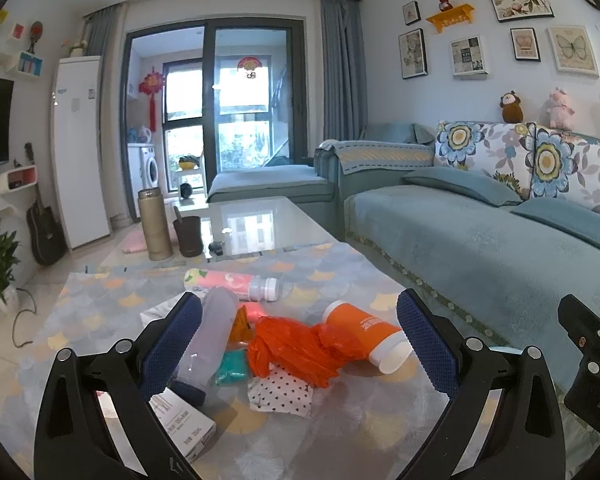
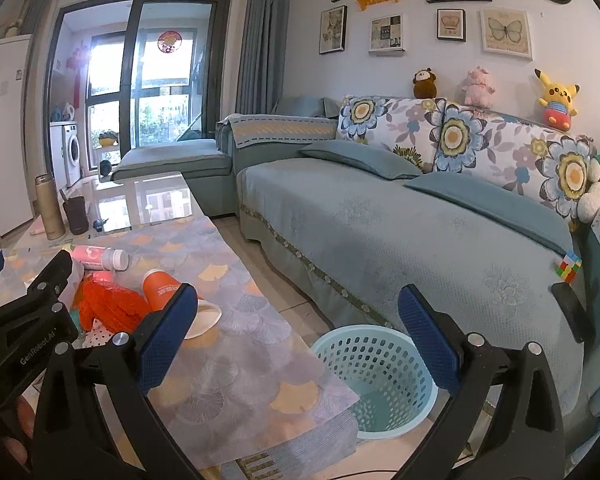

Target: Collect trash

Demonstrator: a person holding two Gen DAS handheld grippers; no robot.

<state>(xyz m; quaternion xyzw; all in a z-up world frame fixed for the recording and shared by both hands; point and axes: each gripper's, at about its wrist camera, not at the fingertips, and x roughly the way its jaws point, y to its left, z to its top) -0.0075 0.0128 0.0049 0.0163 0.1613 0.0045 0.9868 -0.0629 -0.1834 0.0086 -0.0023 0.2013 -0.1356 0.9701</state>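
Both jaws spread wide, holding nothing. My left gripper (image 1: 300, 344) frames the trash pile at lower centre; the orange bottle (image 1: 366, 336) lies between its fingers, long axis running lower right. My right gripper (image 2: 300, 336) points at the basket (image 2: 420, 404), bottom centre. Left is nearer.

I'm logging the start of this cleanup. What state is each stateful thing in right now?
Left gripper: jaws open, holding nothing.
Right gripper: jaws open, holding nothing.
Basket: upright on the floor, looks empty.
Orange cup: lying on its side.
Pink bottle: lying down, capped.
Orange bag: crumpled.
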